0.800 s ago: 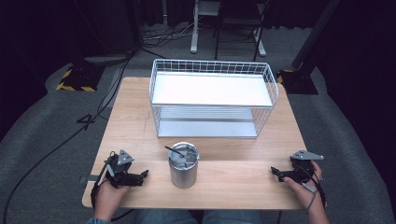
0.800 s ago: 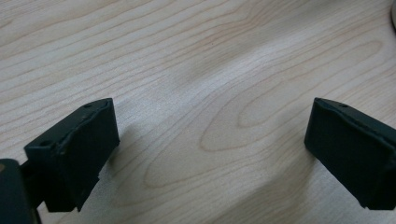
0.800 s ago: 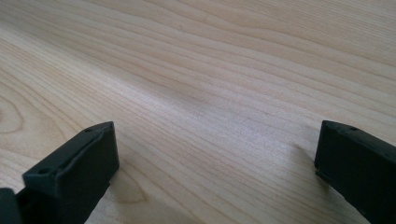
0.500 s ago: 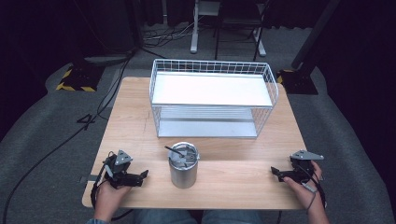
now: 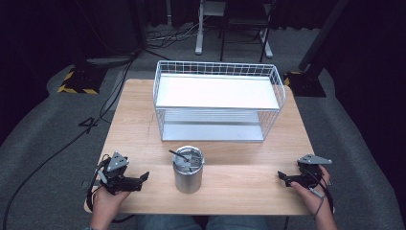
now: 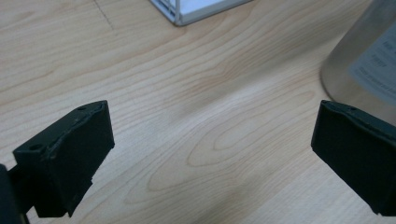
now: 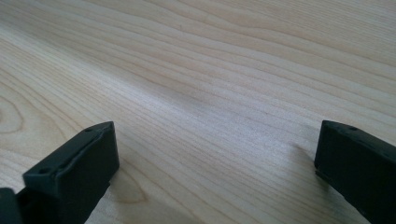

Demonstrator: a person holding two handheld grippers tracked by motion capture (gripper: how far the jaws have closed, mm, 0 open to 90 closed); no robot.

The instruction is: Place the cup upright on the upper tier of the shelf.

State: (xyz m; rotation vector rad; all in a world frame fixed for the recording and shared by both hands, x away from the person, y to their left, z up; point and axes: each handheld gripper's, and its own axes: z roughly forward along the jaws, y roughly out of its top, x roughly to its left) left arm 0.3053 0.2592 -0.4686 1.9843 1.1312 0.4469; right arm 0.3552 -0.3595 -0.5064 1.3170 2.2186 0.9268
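Nothing has moved: we rest both claws, left (image 5: 136, 180) and right (image 5: 286, 178), jaws apart, flanking the cup (image 5: 188, 169), seemingly awaiting a start.

Bare wooden desk (image 5: 239, 187) lies open between my two hands, broken by one steel cup (image 5: 187, 170) standing near the front middle, just right of my left hand-held gripper (image 5: 139, 179). Behind the cup, a white wire basket (image 5: 218, 103) blocks the desk's far half. My right hand-held gripper (image 5: 283, 178) faces clear wood.
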